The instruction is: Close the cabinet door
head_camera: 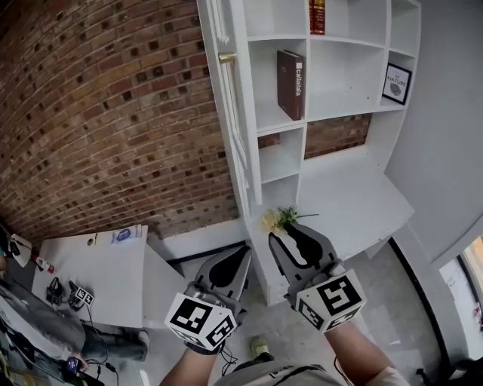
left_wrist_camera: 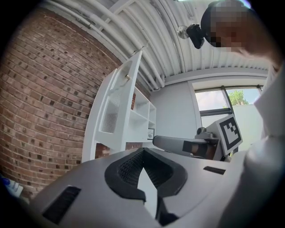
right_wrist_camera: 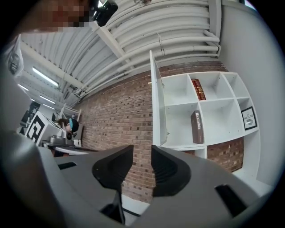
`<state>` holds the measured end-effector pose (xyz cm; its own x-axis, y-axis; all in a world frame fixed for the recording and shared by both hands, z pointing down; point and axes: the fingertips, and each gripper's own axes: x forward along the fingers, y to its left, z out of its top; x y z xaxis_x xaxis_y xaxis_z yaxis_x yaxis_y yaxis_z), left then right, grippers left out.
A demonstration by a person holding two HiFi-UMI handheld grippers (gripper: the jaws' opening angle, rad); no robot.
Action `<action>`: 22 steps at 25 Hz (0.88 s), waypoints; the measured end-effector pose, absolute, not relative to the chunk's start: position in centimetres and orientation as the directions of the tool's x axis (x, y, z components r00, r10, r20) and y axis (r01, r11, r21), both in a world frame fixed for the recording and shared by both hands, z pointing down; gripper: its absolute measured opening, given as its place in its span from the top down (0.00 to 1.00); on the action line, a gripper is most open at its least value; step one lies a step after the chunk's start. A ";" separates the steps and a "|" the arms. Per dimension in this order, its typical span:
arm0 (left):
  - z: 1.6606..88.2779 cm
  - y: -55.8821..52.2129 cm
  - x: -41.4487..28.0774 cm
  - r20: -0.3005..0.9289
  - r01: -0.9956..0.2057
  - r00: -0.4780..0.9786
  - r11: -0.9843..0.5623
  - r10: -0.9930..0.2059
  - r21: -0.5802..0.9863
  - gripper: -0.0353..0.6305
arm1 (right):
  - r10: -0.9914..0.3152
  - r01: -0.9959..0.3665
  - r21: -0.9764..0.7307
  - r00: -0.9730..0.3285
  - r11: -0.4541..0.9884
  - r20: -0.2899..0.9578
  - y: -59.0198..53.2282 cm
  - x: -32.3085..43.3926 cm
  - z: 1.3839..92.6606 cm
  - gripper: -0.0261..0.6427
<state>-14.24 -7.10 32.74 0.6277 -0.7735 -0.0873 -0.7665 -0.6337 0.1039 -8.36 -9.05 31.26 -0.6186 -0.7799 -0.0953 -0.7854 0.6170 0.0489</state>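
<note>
The white cabinet door (head_camera: pixel 235 113) stands open, seen edge-on, with a small brass knob (head_camera: pixel 226 56) near its top. It hangs at the left side of a white shelf unit (head_camera: pixel 332 105). Both grippers are low in the head view, well short of the door. My left gripper (head_camera: pixel 243 252) is shut with nothing in it; its tips meet in the left gripper view (left_wrist_camera: pixel 141 152). My right gripper (head_camera: pixel 290 232) is open and empty, and brick wall shows through its gap (right_wrist_camera: pixel 142 156). The door (left_wrist_camera: pixel 113 111) and knob (left_wrist_camera: pixel 127 77) lie ahead of the left gripper. From the right gripper the door (right_wrist_camera: pixel 157 102) shows edge-on.
A brown book (head_camera: pixel 291 84), a red book (head_camera: pixel 317 15) and a framed picture (head_camera: pixel 396 83) sit in the shelves. Flowers (head_camera: pixel 279 219) lie on the white desk top (head_camera: pixel 355 196) below. A brick wall (head_camera: pixel 113 113) runs left, with a white table (head_camera: pixel 98 271) holding small items.
</note>
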 end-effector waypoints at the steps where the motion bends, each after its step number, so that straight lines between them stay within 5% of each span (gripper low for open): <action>1: 32.7 -8.0 -14.9 -0.089 -0.763 0.632 -0.639 -0.770 0.100 0.93 | -0.791 -0.797 0.050 -0.604 0.602 -0.100 -10.3 -8.9 31.2 0.80; 14: 33.7 -14.1 -17.5 -0.100 -0.711 0.686 -0.693 -0.721 0.119 0.93 | -0.897 -0.894 0.124 -0.438 0.430 -0.053 -19.3 -11.5 32.5 0.78; 22: 34.3 -16.1 -16.9 -0.093 -0.714 0.683 -0.689 -0.724 0.121 0.93 | -0.874 -0.865 0.188 -0.482 0.465 -0.058 -20.7 -12.2 32.4 0.82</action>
